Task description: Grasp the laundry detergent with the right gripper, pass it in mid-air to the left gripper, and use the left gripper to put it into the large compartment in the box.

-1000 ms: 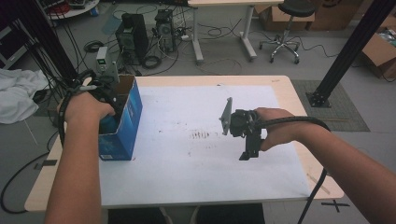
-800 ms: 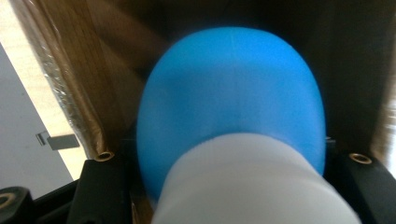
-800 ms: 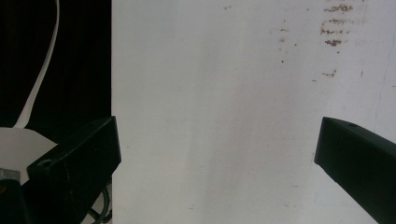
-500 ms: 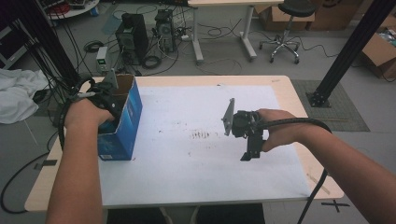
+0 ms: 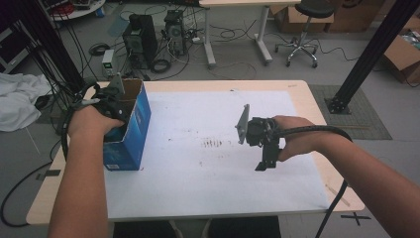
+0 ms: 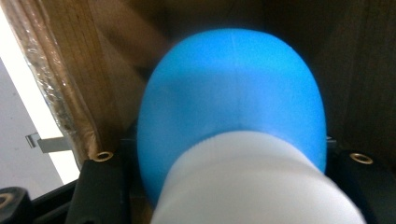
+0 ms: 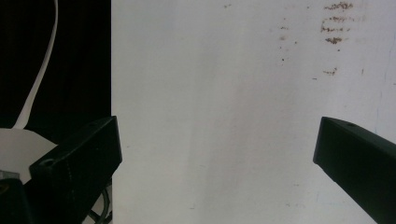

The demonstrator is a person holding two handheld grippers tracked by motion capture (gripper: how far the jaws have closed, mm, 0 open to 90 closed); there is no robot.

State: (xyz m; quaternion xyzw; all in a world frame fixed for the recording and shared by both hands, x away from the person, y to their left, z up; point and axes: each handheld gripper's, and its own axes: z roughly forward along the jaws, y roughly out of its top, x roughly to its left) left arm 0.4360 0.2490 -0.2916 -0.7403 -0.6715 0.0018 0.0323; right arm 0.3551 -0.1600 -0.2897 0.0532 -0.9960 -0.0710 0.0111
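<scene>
An open blue cardboard box (image 5: 130, 130) stands at the left side of the table. My left gripper (image 5: 110, 101) reaches down into its open top. In the left gripper view that gripper (image 6: 231, 158) is shut on a rounded object, blue (image 6: 233, 93) at the far end and white nearer the camera, with the box's brown inner walls (image 6: 70, 70) around it. My right gripper (image 5: 266, 161) hangs over the white sheet (image 5: 198, 163) at the right, pointing down. In the right gripper view it (image 7: 217, 154) stands open with nothing between its fingers.
The white sheet covers most of the wooden table (image 5: 317, 114) and carries small brown marks (image 5: 213, 144) at its middle. The right gripper's cable (image 5: 341, 198) runs off the near edge. Behind the table are computer towers (image 5: 141, 34), cables and an office chair (image 5: 302, 29).
</scene>
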